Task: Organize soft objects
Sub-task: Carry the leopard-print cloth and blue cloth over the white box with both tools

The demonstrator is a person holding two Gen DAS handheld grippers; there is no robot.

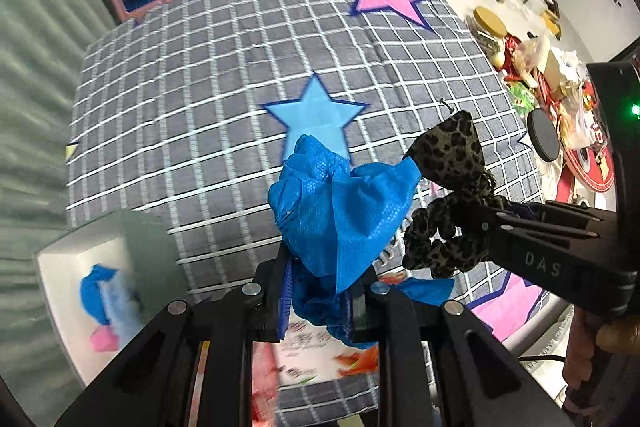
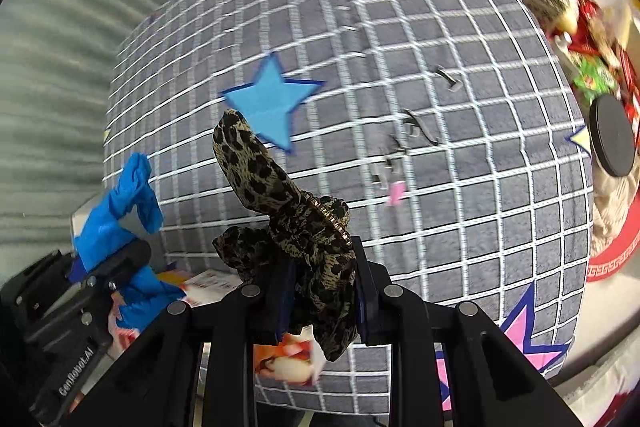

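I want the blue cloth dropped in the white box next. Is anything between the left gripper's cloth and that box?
Nothing visible. The blue cloth hangs in the left gripper above the grid blanket, and the white box sits open beside it. The right gripper, with its leopard-print cloth, is on the far side.

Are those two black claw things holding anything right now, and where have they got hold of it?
Yes. The left gripper pinches a crumpled blue cloth near its lower bunched end. The right gripper pinches a leopard-print fabric piece at its lower folds; the rest sticks up.
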